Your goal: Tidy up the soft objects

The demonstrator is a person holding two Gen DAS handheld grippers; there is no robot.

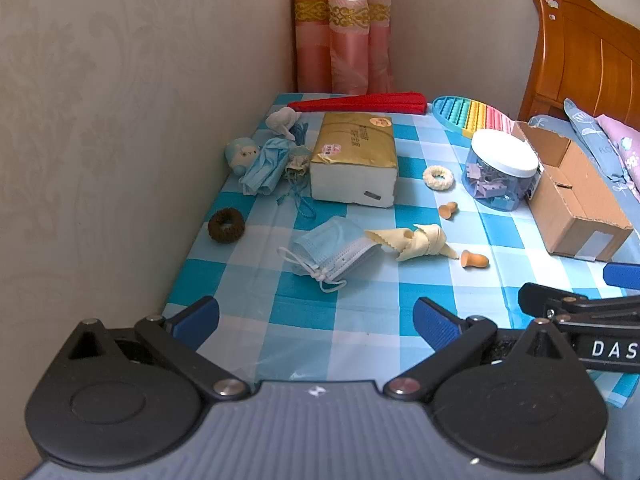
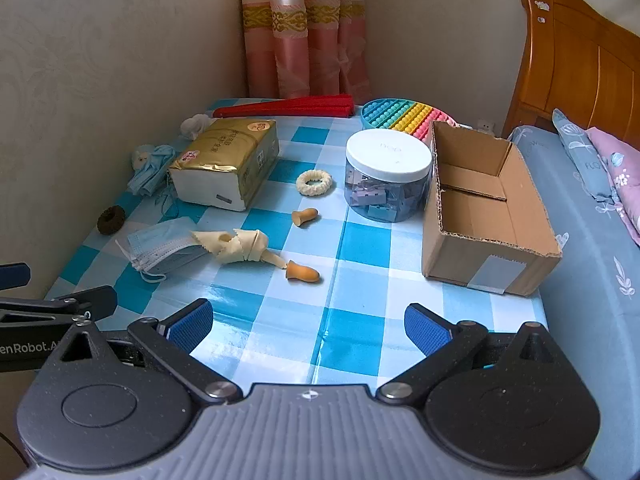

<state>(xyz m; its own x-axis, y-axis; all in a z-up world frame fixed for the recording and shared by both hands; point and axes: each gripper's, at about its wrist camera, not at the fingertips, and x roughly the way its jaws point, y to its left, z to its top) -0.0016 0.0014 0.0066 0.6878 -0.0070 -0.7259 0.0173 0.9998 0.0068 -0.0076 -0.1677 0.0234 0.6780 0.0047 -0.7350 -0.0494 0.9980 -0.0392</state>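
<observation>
Soft things lie scattered on the blue checked table: a blue face mask (image 1: 332, 252) (image 2: 166, 250), a knotted cream cloth (image 1: 416, 242) (image 2: 240, 246), two orange earplugs (image 1: 474, 259) (image 2: 302, 270) (image 2: 305, 215), a cream hair ring (image 1: 438, 177) (image 2: 314, 182), a brown scrunchie (image 1: 226, 225) (image 2: 111, 220), and a blue doll (image 1: 256, 160) (image 2: 150, 166). An open cardboard box (image 1: 576, 200) (image 2: 484, 216) stands at the right. My left gripper (image 1: 316, 320) is open and empty at the near edge. My right gripper (image 2: 308, 326) is open and empty, beside it.
A gold tissue pack (image 1: 354, 156) (image 2: 224, 160), a white-lidded jar of clips (image 1: 502, 170) (image 2: 388, 174), a red folded fan (image 1: 360, 103) (image 2: 288, 106) and a rainbow pop toy (image 1: 472, 114) (image 2: 404, 114) stand further back. Walls close the left and back; a bed (image 2: 592, 220) lies right.
</observation>
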